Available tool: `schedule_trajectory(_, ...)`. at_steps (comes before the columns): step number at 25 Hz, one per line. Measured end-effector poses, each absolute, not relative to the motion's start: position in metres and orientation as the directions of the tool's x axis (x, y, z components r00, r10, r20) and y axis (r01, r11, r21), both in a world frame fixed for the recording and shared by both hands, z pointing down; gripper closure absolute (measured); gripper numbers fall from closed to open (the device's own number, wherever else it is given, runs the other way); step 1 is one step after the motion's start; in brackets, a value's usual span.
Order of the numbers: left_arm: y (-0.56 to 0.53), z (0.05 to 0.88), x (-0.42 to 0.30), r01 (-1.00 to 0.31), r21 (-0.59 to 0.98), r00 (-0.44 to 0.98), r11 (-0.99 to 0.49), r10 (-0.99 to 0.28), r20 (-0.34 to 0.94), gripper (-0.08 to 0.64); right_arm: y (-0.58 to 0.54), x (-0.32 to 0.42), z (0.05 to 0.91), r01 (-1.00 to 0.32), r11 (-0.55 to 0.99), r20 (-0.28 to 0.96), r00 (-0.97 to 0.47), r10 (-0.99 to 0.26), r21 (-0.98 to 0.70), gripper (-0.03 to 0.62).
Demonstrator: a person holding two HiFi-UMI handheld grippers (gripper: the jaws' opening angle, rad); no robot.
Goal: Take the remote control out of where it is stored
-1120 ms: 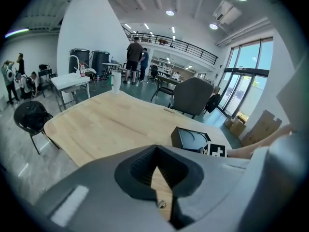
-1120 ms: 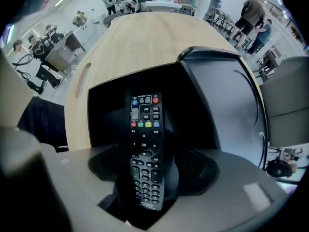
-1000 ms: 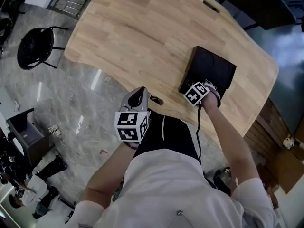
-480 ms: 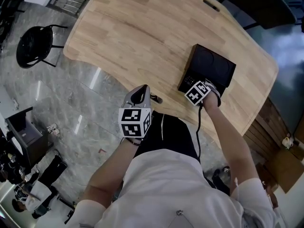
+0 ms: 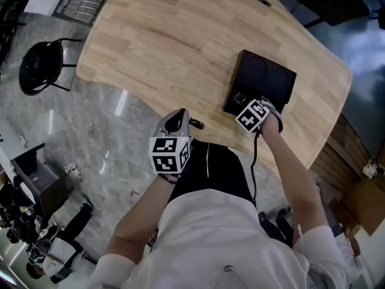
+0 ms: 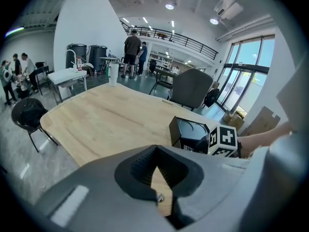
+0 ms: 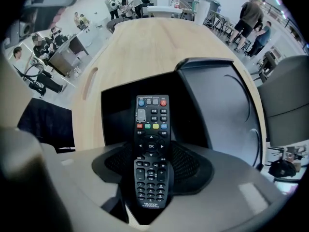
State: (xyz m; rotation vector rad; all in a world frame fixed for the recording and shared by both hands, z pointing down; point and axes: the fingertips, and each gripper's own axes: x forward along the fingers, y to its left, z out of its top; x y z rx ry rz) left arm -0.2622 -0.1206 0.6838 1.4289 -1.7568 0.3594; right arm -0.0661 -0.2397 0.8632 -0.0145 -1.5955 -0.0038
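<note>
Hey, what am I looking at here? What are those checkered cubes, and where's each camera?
There's no robot: a person holds a two-jaw hand tool in each hand, and the patterned cubes are part of those tools. One camera sits on the person's head, looking down at a wooden table with a black box on it. The other two ride on the tools. The right gripper is shut on a remote control whose far end reaches over the box. The left gripper is shut and empty, by the table's near edge.
</note>
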Motion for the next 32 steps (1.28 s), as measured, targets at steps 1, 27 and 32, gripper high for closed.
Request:
schedule_trajectory(1, -0.122, 0.683, -0.262, -0.913, 0.268, -0.012, 0.309, -0.677, 0.736, 0.559, -0.240, -0.066, 0.856, 0.001, 1.000, 0.999, -0.039, 0.005, -0.005, 0.327)
schedule_trajectory(27, -0.319, 0.403, -0.117, -0.949, 0.148, 0.313, -0.279, -0.894, 0.319, 0.559, -0.331, 0.033, 0.450, -0.752, 0.655, 0.583, -0.565, -0.584, -0.072, 0.325)
schedule_trajectory(32, -0.328, 0.373, -0.100, -0.945, 0.113, 0.328, -0.308, -0.905, 0.272, 0.559, -0.338, 0.056, 0.430, -0.783, 0.617, 0.537, -0.554, -0.636, -0.078, 0.325)
